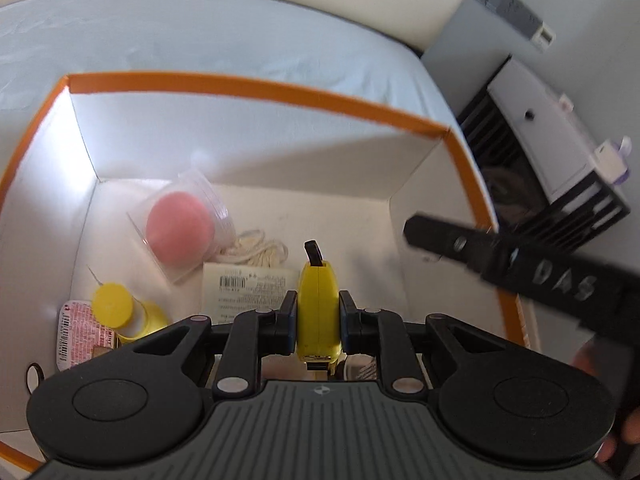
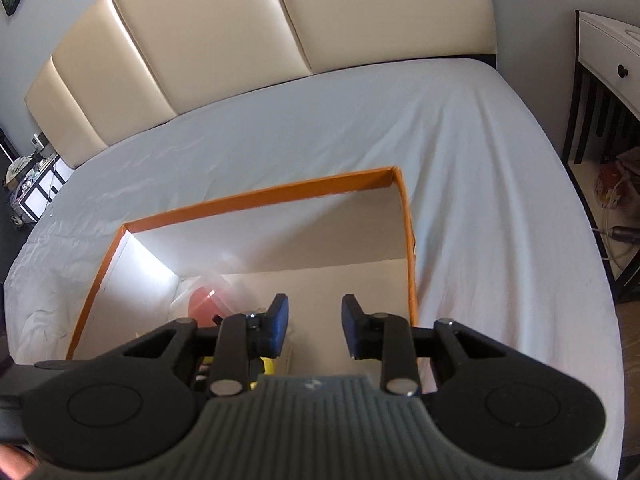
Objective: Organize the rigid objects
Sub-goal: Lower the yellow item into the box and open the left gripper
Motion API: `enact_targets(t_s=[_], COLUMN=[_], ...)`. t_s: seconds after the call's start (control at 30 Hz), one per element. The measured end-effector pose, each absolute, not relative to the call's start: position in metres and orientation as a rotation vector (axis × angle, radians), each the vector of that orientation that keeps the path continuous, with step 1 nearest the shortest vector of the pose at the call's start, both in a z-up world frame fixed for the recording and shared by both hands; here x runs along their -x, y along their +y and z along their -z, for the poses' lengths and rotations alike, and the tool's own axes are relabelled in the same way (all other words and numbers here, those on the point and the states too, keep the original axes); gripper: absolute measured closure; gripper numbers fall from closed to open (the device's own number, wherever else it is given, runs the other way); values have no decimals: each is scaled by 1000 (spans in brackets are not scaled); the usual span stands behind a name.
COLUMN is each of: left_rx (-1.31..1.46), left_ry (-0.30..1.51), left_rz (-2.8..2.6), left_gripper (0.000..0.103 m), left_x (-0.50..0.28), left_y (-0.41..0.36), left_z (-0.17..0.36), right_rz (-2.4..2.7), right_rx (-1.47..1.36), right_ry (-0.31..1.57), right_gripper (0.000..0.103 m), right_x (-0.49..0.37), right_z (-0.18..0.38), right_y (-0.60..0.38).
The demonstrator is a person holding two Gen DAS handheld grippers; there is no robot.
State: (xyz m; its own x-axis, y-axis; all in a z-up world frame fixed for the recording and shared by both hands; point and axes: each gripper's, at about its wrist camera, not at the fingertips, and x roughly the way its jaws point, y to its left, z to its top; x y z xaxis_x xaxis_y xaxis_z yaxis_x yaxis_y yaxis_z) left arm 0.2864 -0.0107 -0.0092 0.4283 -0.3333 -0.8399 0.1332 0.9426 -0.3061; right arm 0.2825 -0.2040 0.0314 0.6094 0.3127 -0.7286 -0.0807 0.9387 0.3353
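Bed with white sheet, cream padded headboard beyond it, white nightstand off to the right of the right hand-held gripper. One orange-rimmed white box sits on the bed, ahead of and below both grippers.

Left hand-held gripper: clenched on one yellow tape measure, held edge-on above the box floor. Right hand-held gripper: released, nothing between its pads, over the box's right side.

In the box, ahead-left of the left hand-held gripper:
- 1 pink puff in a clear case
- 1 yellow-capped bottle
- 1 coil of cream rope
- 1 barcoded white packet
- 1 red-printed packet, nearest left corner
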Motion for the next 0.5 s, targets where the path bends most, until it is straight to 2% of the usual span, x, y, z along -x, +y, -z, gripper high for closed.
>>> enact_targets(t_s=[0.4, 0.47, 0.5], left_rx=[21, 39, 42], left_ry=[1164, 1151, 1148], left_rz=[304, 310, 309], left_gripper=[81, 79, 74], left_x=[-283, -283, -283], left_y=[-43, -42, -41], left_z=[22, 20, 19], right_rz=[-242, -243, -243], right_rx=[-285, -281, -279], right_ry=[895, 893, 893], right_gripper=[74, 74, 74], right_x=[-284, -284, -283], right_z=[-24, -24, -24], right_y=[-200, -200, -199])
